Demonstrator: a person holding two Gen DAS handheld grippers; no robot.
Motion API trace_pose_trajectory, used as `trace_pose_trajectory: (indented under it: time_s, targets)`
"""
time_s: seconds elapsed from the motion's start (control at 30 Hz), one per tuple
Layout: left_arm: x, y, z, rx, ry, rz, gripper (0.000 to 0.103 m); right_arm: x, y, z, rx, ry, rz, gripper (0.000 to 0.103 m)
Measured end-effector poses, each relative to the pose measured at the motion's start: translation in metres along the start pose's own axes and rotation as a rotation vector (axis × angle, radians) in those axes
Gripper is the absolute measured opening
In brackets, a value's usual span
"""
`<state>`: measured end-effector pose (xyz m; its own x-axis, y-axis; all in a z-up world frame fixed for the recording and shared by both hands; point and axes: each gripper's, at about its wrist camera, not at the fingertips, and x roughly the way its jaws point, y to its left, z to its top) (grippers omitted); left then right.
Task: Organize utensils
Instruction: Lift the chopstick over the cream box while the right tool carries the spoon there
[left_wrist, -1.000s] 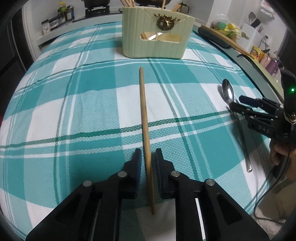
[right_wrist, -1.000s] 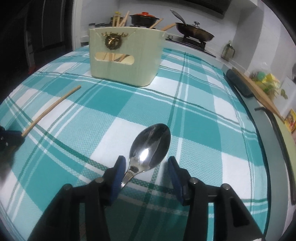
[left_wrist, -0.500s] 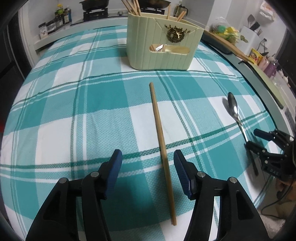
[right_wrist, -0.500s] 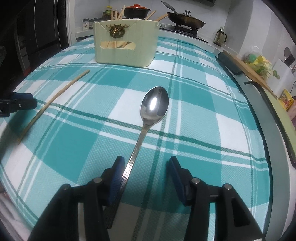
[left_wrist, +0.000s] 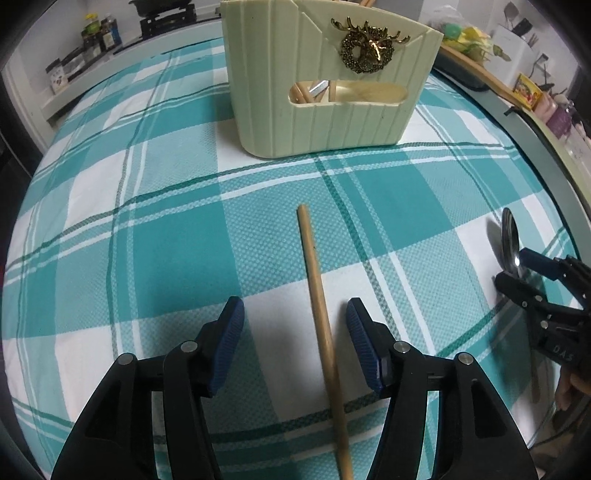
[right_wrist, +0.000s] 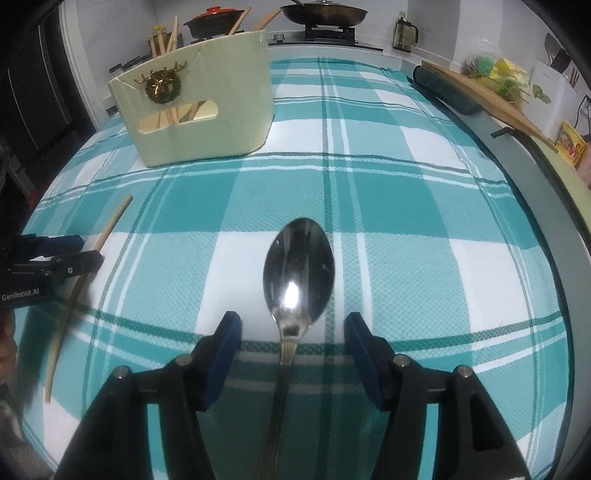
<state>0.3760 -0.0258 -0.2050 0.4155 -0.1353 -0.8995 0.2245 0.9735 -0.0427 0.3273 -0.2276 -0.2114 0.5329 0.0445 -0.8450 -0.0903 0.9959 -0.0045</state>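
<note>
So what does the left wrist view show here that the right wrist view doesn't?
Only the left wrist view: the left gripper close up, open astride the wooden chopstick, and bottles on a far shelf.
Only the right wrist view: the right gripper, jaws opening, either side of the spoon neck without touching; a frying pan and a red-lidded pot behind.
Both: the cream holder, chopstick, spoon, checked cloth, and the other gripper at the frame's edge.

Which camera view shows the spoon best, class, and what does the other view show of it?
The right wrist view: the spoon lies centred, bowl up, its handle running back between the right gripper. The left wrist view catches only part of its bowl at the far right edge, behind that gripper.
</note>
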Motion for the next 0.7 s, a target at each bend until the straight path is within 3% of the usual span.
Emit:
trace_pose_trajectory:
  time_s: [0.03,0.07,0.1,0.13,0.17,0.2,0.37,0.43,0.7]
  targets:
    - [0.001,-0.001,0.003,-0.007,0.003,0.002,0.056,0.002,0.004,0.002,0.004,-0.006,-0.013,0.06]
    - [0.002,-0.002,0.005,-0.012,0.005,0.006,0.047,0.005,0.006,0.004,0.015,-0.019,-0.027,0.06]
    - [0.002,-0.003,0.007,-0.011,0.002,0.012,0.029,0.006,0.007,0.006,0.021,-0.029,-0.037,0.06]
    - [0.002,-0.006,0.008,-0.008,0.003,0.005,0.018,0.008,0.008,0.008,0.021,-0.038,-0.049,0.059]
    - [0.003,-0.007,0.009,-0.007,0.003,-0.002,0.006,0.009,0.01,0.01,0.014,-0.044,-0.055,0.049]
    - [0.002,-0.008,0.009,-0.01,-0.001,-0.005,0.005,0.009,0.011,0.013,0.008,-0.053,-0.051,0.041]
    - [-0.024,-0.005,0.007,-0.044,-0.086,-0.042,0.004,0.005,0.004,0.024,0.004,-0.097,0.015,0.042]
    - [-0.048,-0.002,0.006,-0.06,-0.145,-0.058,0.004,-0.013,0.0,0.025,0.011,-0.158,0.071,0.042]
    - [-0.154,0.007,-0.012,-0.098,-0.401,-0.109,0.004,-0.104,0.001,0.028,-0.009,-0.376,0.141,0.042]
